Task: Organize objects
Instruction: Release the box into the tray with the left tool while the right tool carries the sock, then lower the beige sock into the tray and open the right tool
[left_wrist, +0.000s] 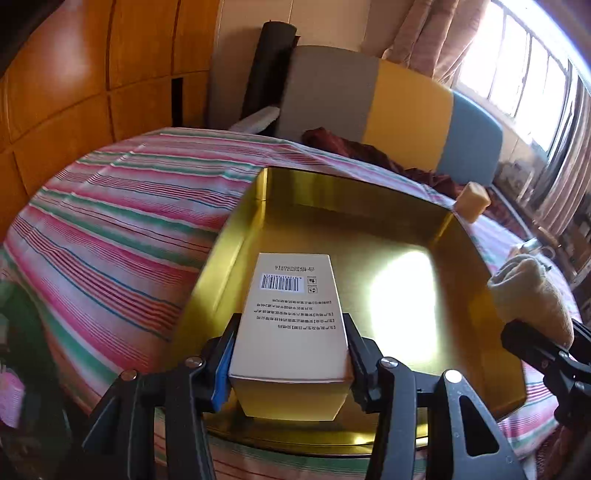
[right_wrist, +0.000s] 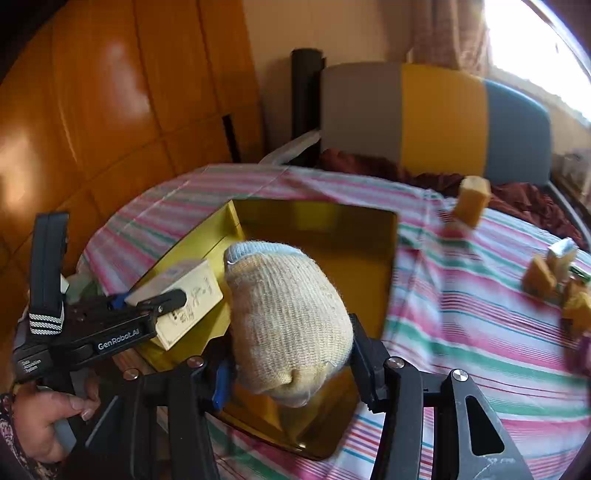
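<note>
Striped cloth (left_wrist: 122, 206) in pink, green and white covers the bed in your left wrist view, with wood panelling (left_wrist: 74, 81) behind and a grey, yellow and blue headboard (left_wrist: 388, 110) under the bright window (left_wrist: 524, 62). Your left gripper (left_wrist: 291, 332) clamps a cream box (left_wrist: 291, 314), barcode up, over the gold tray (left_wrist: 369, 236). A small yellow block (left_wrist: 472, 201) stands just beyond the tray's far corner, and a knitted bundle (left_wrist: 532, 291) sits at the tray's right rim.

From your right wrist view, your right gripper (right_wrist: 291, 332) grips that cream knitted bundle (right_wrist: 288, 314) above the tray (right_wrist: 321, 218); it blocks much of the tray's inside. Your left gripper (right_wrist: 155, 299) holds the box (right_wrist: 192, 299) over the tray's left side. More yellow blocks (right_wrist: 543, 277) lie scattered on the cloth (right_wrist: 461, 314) at the right.
</note>
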